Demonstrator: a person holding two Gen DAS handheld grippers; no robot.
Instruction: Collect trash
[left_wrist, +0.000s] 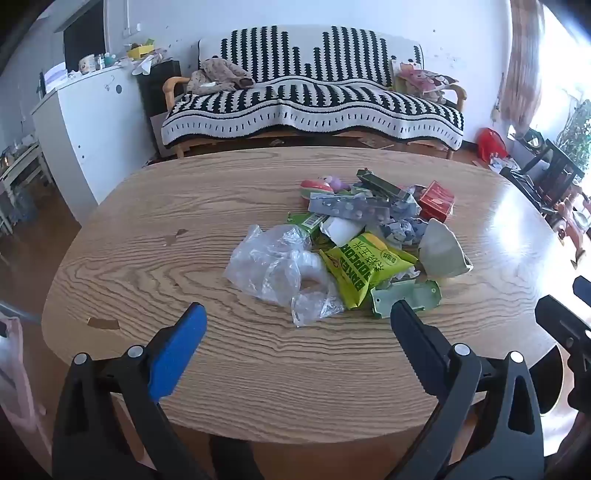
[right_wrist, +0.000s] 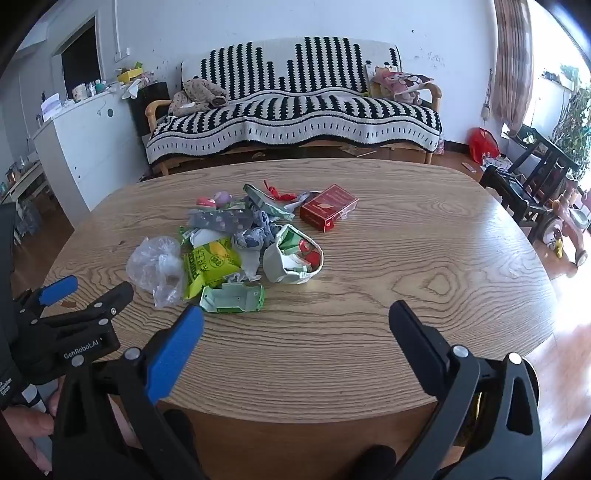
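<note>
A heap of trash lies on the oval wooden table (left_wrist: 155, 258): a clear plastic bag (left_wrist: 273, 269), a yellow-green popcorn packet (left_wrist: 364, 266), a flattened green carton (left_wrist: 406, 297), a grey paper bag (left_wrist: 443, 251), a blister pack (left_wrist: 351, 210) and a red box (left_wrist: 437, 199). In the right wrist view the heap shows the plastic bag (right_wrist: 157, 266), popcorn packet (right_wrist: 210, 264), green carton (right_wrist: 232, 299), paper bag (right_wrist: 291, 260) and red box (right_wrist: 328, 206). My left gripper (left_wrist: 297, 314) is open and empty above the table's near edge, just short of the heap. My right gripper (right_wrist: 295, 314) is open and empty, right of the heap.
A sofa with a black-and-white striped cover (left_wrist: 314, 99) stands behind the table. A white cabinet (left_wrist: 85, 122) is at the left. Dark chairs and a ride-on toy (right_wrist: 565, 225) stand at the right. The left gripper shows at the left of the right wrist view (right_wrist: 74, 295).
</note>
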